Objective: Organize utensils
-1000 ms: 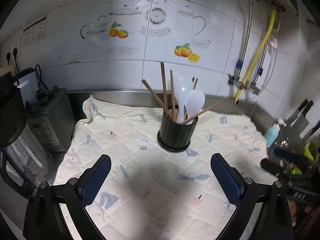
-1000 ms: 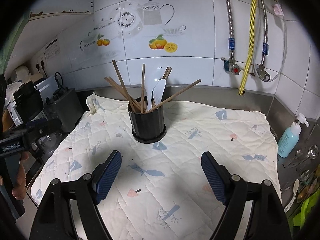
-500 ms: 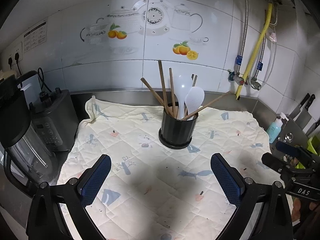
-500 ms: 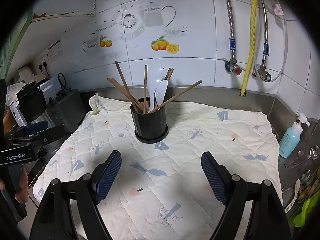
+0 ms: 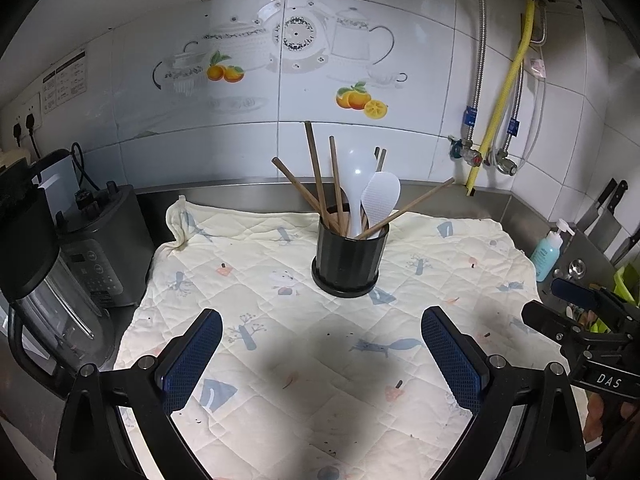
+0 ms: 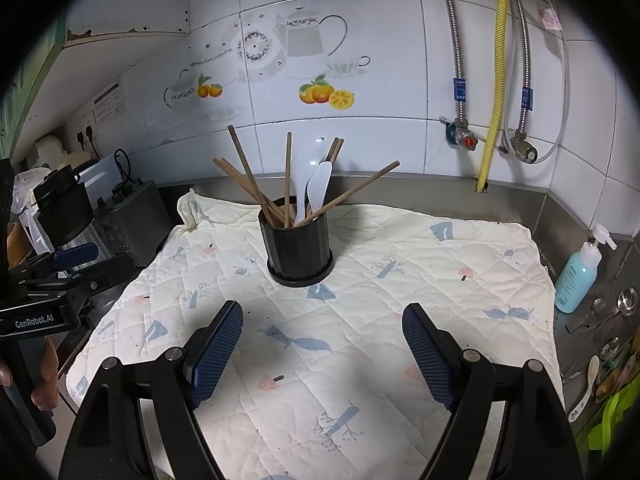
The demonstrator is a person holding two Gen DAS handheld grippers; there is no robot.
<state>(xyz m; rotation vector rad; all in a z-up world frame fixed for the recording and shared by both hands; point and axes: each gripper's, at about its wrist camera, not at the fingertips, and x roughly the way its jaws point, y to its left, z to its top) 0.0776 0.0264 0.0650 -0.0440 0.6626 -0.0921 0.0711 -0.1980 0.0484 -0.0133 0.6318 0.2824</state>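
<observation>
A black utensil holder [image 5: 347, 258] [image 6: 297, 248] stands upright on a quilted cream cloth [image 5: 280, 320] [image 6: 400, 280]. Inside it lean several brown chopsticks [image 5: 318, 176] [image 6: 245, 172] and two white plastic spoons [image 5: 380, 198] [image 6: 316, 186]. My left gripper [image 5: 320, 354] hovers open over the near part of the cloth, well short of the holder, nothing between its blue pads. My right gripper [image 6: 322, 350] is likewise open and empty, also in front of the holder. Each gripper shows at the edge of the other's view.
A blender with its grey base [image 5: 96, 252] [image 6: 132, 224] stands left of the cloth. At the right are a blue soap bottle [image 5: 548, 252] [image 6: 580, 272], knives [image 5: 608, 216], metal spoons [image 6: 624, 300] and green items. Pipes and valves [image 6: 464, 136] run down the tiled wall.
The left gripper's view has drifted and rolled slightly, so the holder sits a little higher and the right gripper shows more at the right edge. The right gripper has stayed still.
</observation>
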